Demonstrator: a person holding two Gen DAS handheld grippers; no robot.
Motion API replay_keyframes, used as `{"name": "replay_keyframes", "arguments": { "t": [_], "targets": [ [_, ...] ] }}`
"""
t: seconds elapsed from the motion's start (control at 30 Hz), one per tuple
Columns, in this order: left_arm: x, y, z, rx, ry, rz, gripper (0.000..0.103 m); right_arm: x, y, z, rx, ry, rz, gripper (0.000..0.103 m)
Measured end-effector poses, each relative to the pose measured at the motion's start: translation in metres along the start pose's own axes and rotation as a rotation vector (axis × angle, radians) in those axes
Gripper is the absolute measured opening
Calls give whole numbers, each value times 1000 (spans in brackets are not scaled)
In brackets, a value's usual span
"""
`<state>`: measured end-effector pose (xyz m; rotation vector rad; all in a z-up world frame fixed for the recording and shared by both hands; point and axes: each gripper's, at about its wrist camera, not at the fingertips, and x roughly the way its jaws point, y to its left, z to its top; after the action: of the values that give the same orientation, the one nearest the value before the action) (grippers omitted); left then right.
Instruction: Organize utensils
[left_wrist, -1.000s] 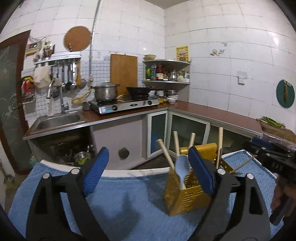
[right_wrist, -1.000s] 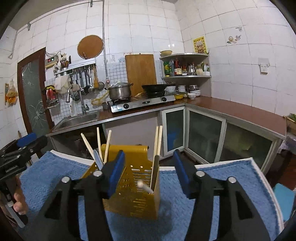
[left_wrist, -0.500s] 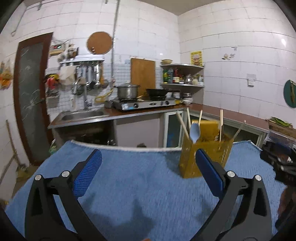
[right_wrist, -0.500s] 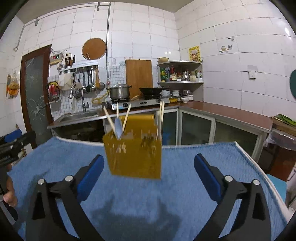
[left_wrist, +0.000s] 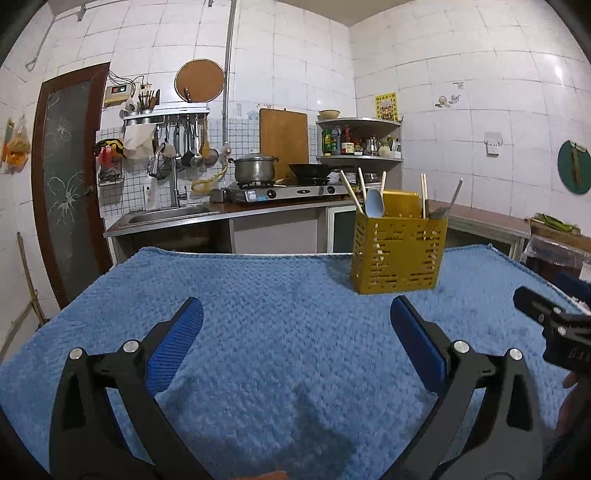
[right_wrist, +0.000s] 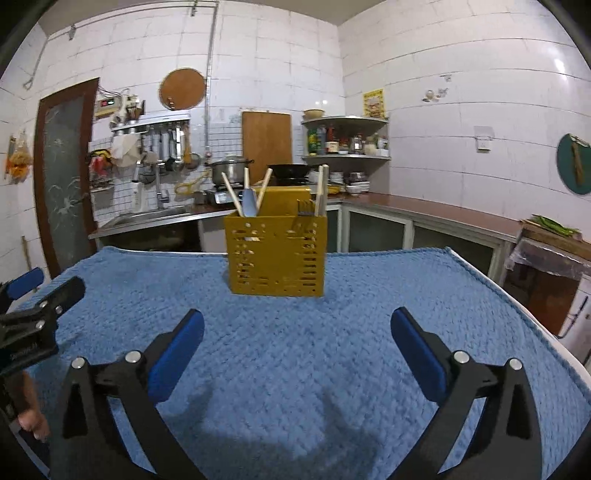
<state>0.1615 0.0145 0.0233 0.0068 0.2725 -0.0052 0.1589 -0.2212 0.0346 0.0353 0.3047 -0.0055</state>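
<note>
A yellow perforated utensil holder (left_wrist: 399, 254) stands upright on the blue towel (left_wrist: 277, 314), far right in the left wrist view and centred in the right wrist view (right_wrist: 277, 254). It holds wooden chopsticks (right_wrist: 232, 194), a pale blue spoon (right_wrist: 250, 203) and a fork (right_wrist: 304, 208). My left gripper (left_wrist: 295, 347) is open and empty, well short of the holder. My right gripper (right_wrist: 295, 350) is open and empty, facing the holder from a distance. Each gripper shows at the edge of the other's view.
The towel covers a table whose far edge (left_wrist: 258, 253) drops off toward the kitchen. Behind are a sink (left_wrist: 166, 218), a stove with a pot (left_wrist: 255, 168) and a brown counter (right_wrist: 424, 210). The table's right edge (right_wrist: 535, 332) is near my right gripper.
Both grippers have pulled back from the holder toward the near side of the table and opened wide. The holder now stands alone on the towel.
</note>
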Motion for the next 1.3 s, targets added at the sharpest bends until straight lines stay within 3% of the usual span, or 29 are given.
{"name": "replay_keyframes", "arguments": {
  "t": [0.37, 0.8, 1.3],
  "targets": [
    [9, -2, -4, 4, 25, -25, 98, -3, 0, -3, -9, -33, -33, 99],
    [2, -9, -5, 34, -11, -32, 98, -8, 2, -8, -22, -61, -62, 99],
    [3, -9, -5, 30, 0, -27, 98, -14, 1, -7, -26, -91, -53, 99]
  ]
}}
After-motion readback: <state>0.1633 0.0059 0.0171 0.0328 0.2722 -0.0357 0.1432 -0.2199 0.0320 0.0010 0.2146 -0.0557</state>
